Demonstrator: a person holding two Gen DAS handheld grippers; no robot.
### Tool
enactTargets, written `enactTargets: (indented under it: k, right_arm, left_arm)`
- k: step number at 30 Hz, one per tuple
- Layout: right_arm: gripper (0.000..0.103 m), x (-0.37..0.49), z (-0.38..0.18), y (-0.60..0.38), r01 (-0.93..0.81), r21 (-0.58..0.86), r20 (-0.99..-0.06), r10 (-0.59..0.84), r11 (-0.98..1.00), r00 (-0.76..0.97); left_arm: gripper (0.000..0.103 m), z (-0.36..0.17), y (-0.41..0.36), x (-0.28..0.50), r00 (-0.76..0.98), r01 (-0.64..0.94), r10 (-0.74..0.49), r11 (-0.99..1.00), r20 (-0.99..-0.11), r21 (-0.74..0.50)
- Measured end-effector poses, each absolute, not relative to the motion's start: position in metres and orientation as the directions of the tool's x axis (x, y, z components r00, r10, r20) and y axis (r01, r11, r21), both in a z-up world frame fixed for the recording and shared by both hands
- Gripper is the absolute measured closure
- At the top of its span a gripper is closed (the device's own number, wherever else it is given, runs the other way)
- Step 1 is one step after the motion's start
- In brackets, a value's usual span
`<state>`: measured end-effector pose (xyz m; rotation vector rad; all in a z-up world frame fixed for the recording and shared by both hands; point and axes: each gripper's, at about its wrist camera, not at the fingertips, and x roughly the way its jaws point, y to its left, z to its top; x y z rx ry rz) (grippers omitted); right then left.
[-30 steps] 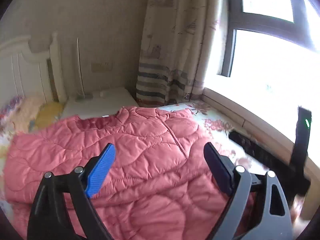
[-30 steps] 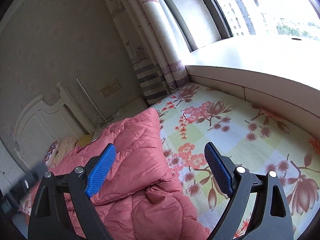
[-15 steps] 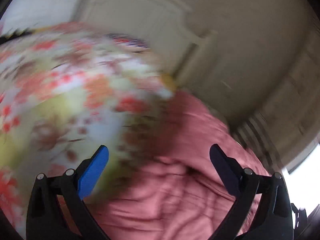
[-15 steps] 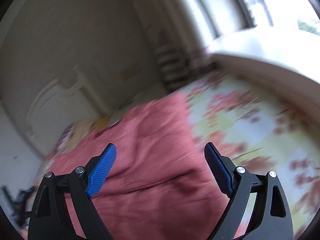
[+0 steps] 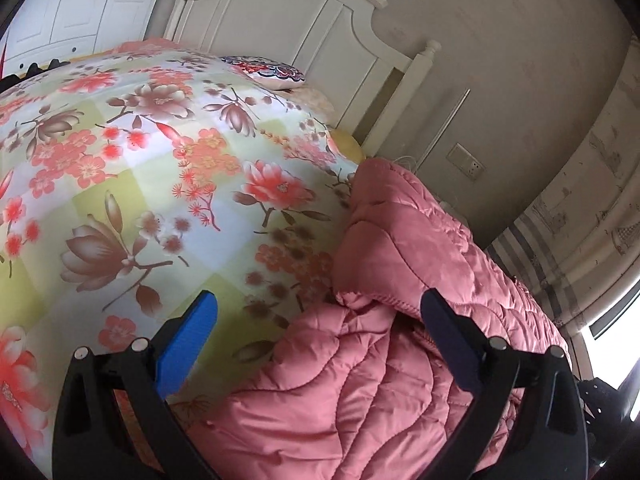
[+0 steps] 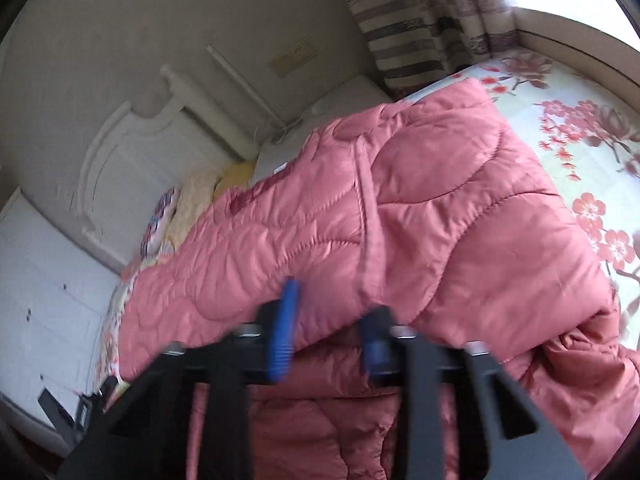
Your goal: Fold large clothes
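Observation:
A pink quilted jacket point(image 5: 400, 320) lies on a bed with a floral sheet point(image 5: 140, 160). In the left wrist view my left gripper point(image 5: 320, 320) is open, its blue pads wide apart just above the jacket's left edge and the sheet. In the right wrist view the jacket point(image 6: 400, 208) fills the middle. My right gripper point(image 6: 328, 320) has its jaws close together around a fold at the jacket's near edge, shown with motion blur.
A white headboard point(image 5: 320, 28) and a patterned pillow point(image 5: 272, 72) stand at the bed's far end. A striped curtain point(image 6: 420, 20) and a window ledge point(image 6: 580, 40) are at the right. A white wardrobe point(image 6: 40, 280) stands left.
Both grippers swung left toward the headboard side. The right gripper went from wide open to closed on the jacket's fold. The left gripper stayed open.

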<state>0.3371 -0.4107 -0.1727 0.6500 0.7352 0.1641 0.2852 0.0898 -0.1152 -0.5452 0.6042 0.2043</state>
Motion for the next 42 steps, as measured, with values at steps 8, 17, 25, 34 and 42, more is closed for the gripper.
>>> enactTargets:
  k: [8, 17, 25, 34, 42]
  right_arm:
    - [0.083, 0.325, -0.176, -0.403, 0.071, 0.452, -0.645, 0.272, 0.889, 0.714]
    - [0.03, 0.293, -0.121, -0.381, 0.047, 0.234, -0.521, 0.084, 0.971, 0.85]
    - [0.03, 0.327, -0.168, -0.324, -0.064, -0.019, -0.681, 0.034, 0.998, 0.732]
    - [0.029, 0.322, -0.167, -0.334, -0.06, 0.031, -0.66, 0.066, 0.998, 0.748]
    - [0.024, 0.33, -0.168, -0.341, -0.062, 0.067, -0.665, 0.091, 0.996, 0.741]
  left_arm:
    - [0.002, -0.121, 0.09, 0.289, 0.779, -0.364, 0.024, 0.831, -0.627, -0.421]
    - [0.002, -0.122, 0.09, 0.289, 0.775, -0.37, 0.031, 0.832, -0.631, -0.413]
    - [0.002, -0.098, 0.073, 0.283, 0.81, -0.315, 0.066, 0.887, -0.583, -0.337]
    - [0.002, -0.071, -0.002, 0.34, 0.769, 0.04, -0.177, 0.972, -0.614, -0.231]
    - [0.002, -0.103, 0.0, 0.368, 0.673, -0.001, -0.139, 0.982, -0.726, -0.189]
